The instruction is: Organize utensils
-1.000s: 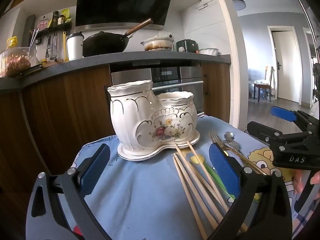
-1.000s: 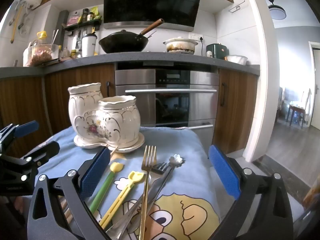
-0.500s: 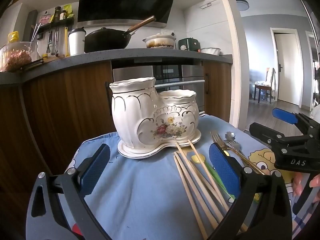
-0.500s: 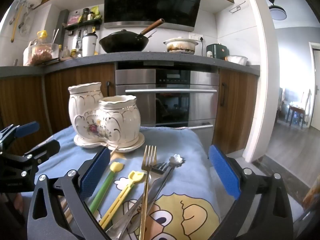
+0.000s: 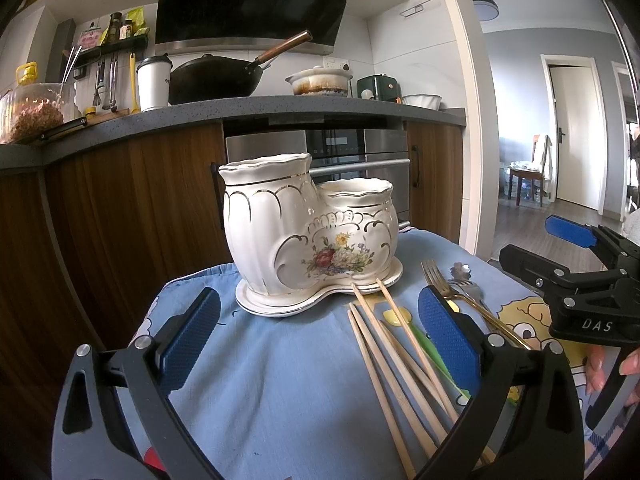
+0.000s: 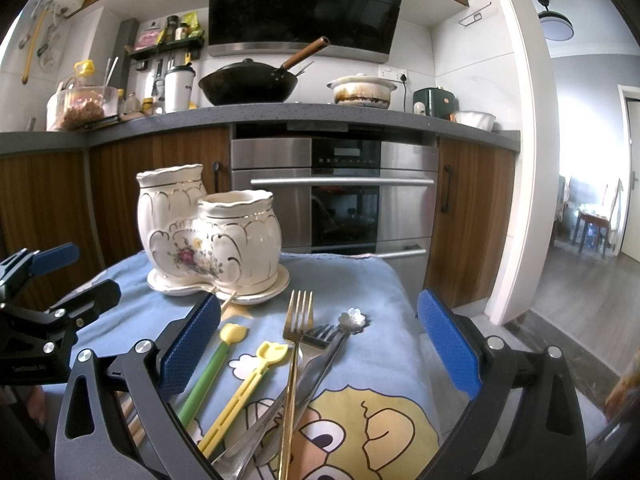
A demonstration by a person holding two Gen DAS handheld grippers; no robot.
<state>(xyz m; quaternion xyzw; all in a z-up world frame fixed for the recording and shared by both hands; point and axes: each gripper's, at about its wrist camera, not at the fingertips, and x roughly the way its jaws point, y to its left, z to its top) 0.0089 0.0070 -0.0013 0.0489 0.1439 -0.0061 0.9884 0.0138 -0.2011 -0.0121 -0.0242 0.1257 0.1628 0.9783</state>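
Black tongs [image 5: 319,338] w/ blue textured pads [image 5: 448,332], silver screws.

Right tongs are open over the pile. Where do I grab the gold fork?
Take the gold fork by its slim neck just below the tines, coming straight down with the right tongs. It lies flat on the blue cloth; lower down, its handle crosses the silver cutlery.

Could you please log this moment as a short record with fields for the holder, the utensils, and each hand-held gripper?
holder: white ceramic two-cup holder on its saucer, upright, nothing seen sticking out of it
surface: blue cartoon cloth
chopsticks: wooden chopsticks lying loose, tips near the saucer
cutlery: gold fork, dark fork, flower-end spoon, flat on cloth
plastic picks: green pick, yellow pick
left hand-held gripper: open, empty
right hand-held gripper: open, empty, above cutlery
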